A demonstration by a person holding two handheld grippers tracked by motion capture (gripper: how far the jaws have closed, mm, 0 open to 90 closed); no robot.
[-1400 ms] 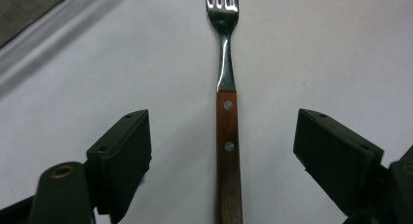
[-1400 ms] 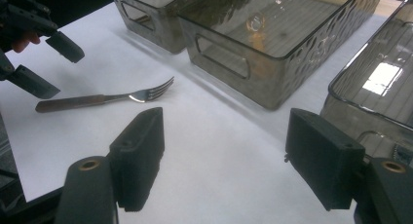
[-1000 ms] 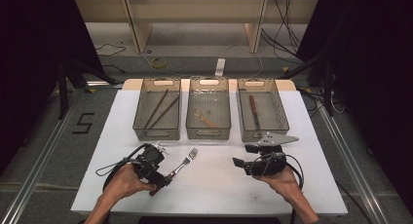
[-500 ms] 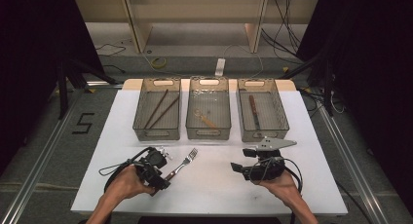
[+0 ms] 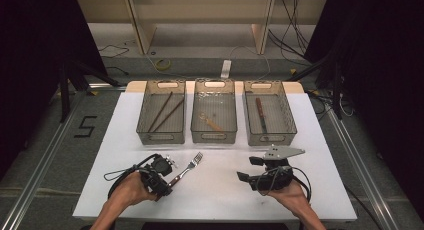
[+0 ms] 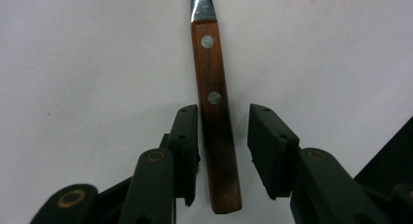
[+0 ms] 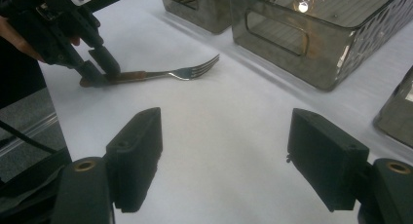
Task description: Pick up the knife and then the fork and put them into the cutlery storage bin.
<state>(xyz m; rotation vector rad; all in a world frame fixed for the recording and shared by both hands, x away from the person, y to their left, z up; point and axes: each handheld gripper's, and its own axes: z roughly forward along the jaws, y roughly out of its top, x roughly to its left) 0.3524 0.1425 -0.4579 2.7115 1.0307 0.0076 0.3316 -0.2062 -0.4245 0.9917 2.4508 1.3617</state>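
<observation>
A fork [image 5: 187, 167] with a brown wooden handle [image 6: 214, 112] lies flat on the white table, tines pointing to the bins. My left gripper [image 5: 166, 181] is down over the handle's end, one jaw on each side. In the left gripper view [image 6: 224, 112] its left jaw touches the wood and a gap remains at the right jaw, so it is open. The right gripper view shows the fork [image 7: 165, 74] and the left gripper [image 7: 100, 70] straddling its handle. My right gripper [image 5: 241, 176] rests low on the table to the right, open [image 7: 226, 121], nothing between its jaws.
Three clear bins stand in a row at the back: the left bin [image 5: 145, 137] holds dark chopsticks, the middle bin [image 5: 214, 137] a pale utensil, the right bin [image 5: 270, 138] a dark-handled knife. The white table [image 5: 220, 200] ends close behind both hands.
My left gripper has slid a little right and nearer the person, settling over the fork's handle. The right gripper has drawn back slightly. The fork has not moved.
</observation>
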